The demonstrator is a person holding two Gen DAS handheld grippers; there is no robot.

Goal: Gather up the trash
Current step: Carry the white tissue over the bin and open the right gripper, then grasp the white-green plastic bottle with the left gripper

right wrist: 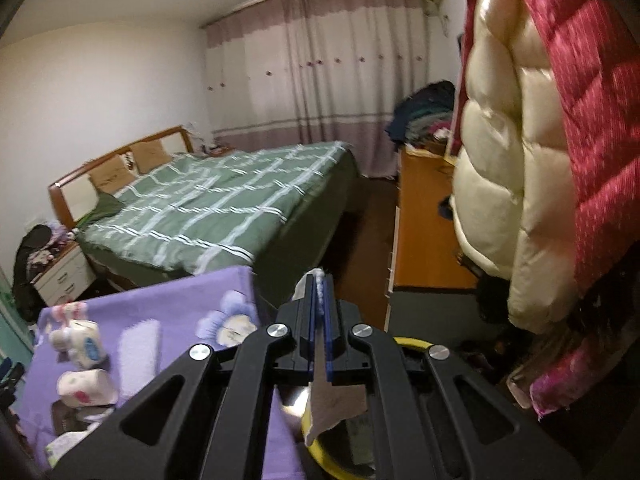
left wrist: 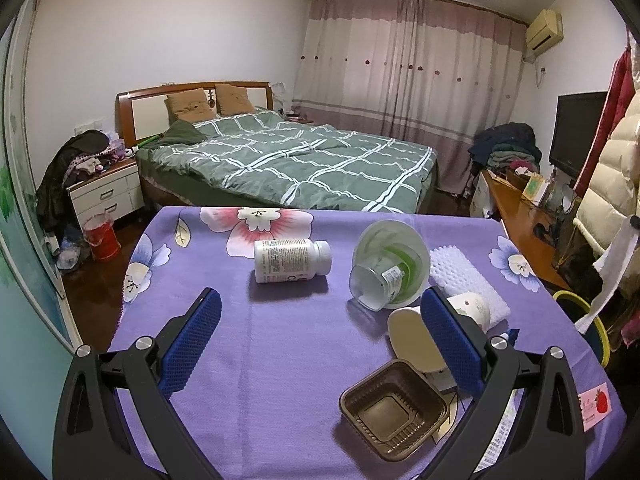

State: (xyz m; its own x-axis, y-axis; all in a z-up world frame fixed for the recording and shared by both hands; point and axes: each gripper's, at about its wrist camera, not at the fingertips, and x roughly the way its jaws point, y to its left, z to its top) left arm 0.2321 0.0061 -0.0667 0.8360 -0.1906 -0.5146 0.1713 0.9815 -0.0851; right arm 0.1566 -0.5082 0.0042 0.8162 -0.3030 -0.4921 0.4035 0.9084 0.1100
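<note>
Meanwhile the right tool (right wrist: 318, 280) pinches a paper scrap (right wrist: 334, 400) tight, while the left tool (left wrist: 320, 312) gapes wide, empty

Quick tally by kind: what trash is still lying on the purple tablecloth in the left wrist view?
White pill bottle: 1
Clear plastic cup: 1
White foam pad: 1
Paper cup: 1
Brown plastic tray: 1
Total: 5, not counting the paper scraps half hidden at the table's right edge.

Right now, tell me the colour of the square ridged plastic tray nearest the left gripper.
Dark brown tray; clearest in the left wrist view.
</note>
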